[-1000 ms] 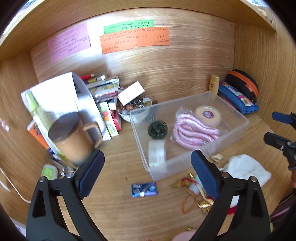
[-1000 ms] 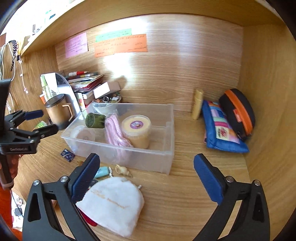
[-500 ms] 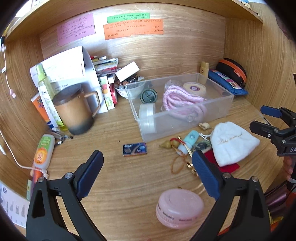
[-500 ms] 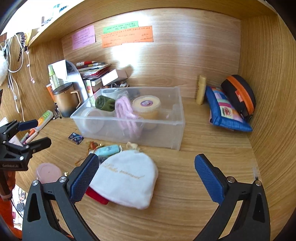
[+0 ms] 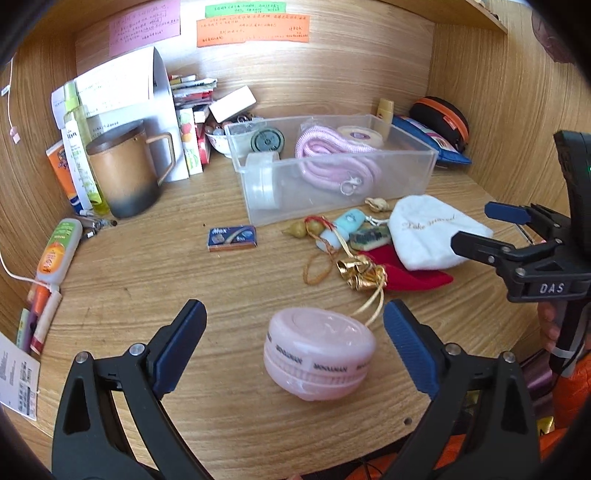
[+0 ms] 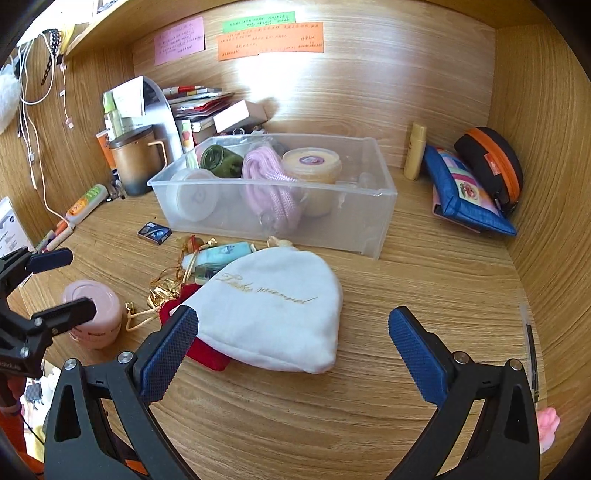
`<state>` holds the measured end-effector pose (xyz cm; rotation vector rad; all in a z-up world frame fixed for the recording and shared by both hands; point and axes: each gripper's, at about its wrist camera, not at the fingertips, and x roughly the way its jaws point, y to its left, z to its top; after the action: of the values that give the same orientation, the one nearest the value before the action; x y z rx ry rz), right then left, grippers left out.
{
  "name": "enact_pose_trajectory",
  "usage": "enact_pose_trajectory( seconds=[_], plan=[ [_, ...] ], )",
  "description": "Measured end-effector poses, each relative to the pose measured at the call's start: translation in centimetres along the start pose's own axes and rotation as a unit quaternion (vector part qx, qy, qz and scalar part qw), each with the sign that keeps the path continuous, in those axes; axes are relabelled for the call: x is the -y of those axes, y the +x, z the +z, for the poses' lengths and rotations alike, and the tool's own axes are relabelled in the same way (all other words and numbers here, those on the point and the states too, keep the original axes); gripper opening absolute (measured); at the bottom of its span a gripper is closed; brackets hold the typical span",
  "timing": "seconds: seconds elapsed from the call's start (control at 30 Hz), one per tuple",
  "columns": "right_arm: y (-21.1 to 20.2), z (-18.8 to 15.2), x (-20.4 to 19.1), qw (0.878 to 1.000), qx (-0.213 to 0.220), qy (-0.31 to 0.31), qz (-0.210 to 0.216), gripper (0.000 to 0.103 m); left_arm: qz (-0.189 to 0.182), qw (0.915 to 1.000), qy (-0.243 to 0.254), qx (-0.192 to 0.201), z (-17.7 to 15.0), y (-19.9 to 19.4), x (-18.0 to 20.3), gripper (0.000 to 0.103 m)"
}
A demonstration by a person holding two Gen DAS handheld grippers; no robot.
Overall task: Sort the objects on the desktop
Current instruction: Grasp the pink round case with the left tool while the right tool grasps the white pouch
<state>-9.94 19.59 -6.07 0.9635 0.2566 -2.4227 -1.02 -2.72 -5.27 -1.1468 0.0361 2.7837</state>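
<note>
Pink and round, the jar [image 5: 319,354] sits on the wooden worktop [image 5: 147,280] between the spread fingers of the left tool [image 5: 293,339], untouched. The right tool [image 6: 291,339], also spread wide, hovers over the white pouch [image 6: 273,310] lying before the clear bin [image 6: 369,221].

round pink jar [image 5: 319,354] upright, lidded, apparently unopened, on the wooden desk [image 5: 155,280].

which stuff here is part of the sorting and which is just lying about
Job:
clear bin
pink round case, between the open left gripper jaws
white pouch, ahead of the open right gripper
small blue box

Lying about:
brown mug
wall notes
blue pencil case
</note>
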Motion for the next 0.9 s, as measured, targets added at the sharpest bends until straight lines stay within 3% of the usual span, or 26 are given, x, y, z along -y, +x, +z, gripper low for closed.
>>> enact_pose_trajectory(
  seconds=[0.4, 0.9],
  plan=[
    [2.7, 0.4, -1.1, 1.0, -0.022, 0.006, 0.016, 0.103, 0.002, 0.9996, -0.018, -0.023, -2.2, 2.1, -0.4, 0.098],
    [5.3, 0.5, -1.7, 0.998, -0.054, 0.024, 0.014, 0.103, -0.006, 0.9996, -0.026, -0.006, -2.0, 3.0, -1.2, 0.098]
  ],
)
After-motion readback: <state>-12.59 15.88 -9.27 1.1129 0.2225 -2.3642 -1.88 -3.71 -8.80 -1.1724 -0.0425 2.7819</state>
